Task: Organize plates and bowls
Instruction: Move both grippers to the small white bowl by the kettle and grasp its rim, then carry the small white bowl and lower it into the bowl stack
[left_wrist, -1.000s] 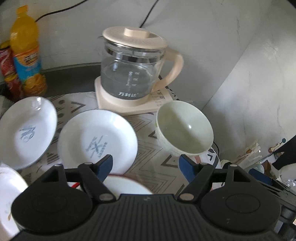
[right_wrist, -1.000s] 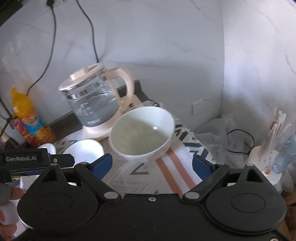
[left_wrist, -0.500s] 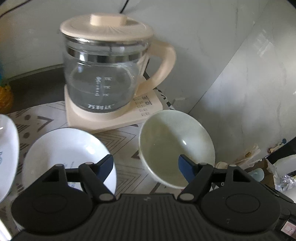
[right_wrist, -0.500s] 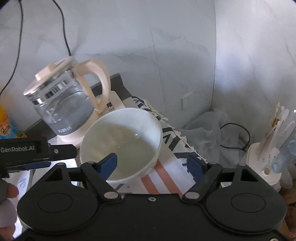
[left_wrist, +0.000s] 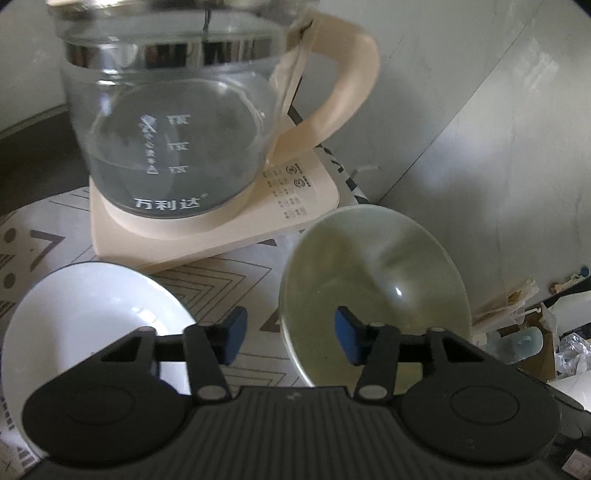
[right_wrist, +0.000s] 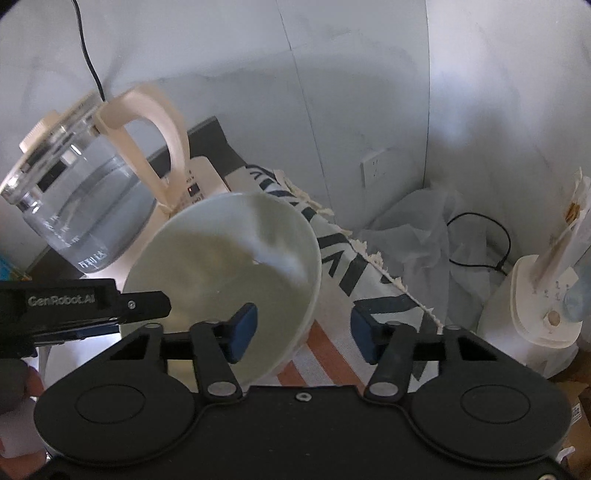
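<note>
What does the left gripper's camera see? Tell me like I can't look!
The open left gripper reaches around the near rim of a pale green bowl. A white plate sits left, a glass kettle behind.

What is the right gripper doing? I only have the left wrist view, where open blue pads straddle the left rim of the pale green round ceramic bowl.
Observer: The right gripper is open, straddling the right rim of the pale green round ceramic bowl, with one pad inside.
Operator: And its other pad?
Observer: Outside the bowl, above an orange-striped white cloth.
Operator: Any sign the kettle is powered?
Observer: A small red light glows on the cream kettle base.
</note>
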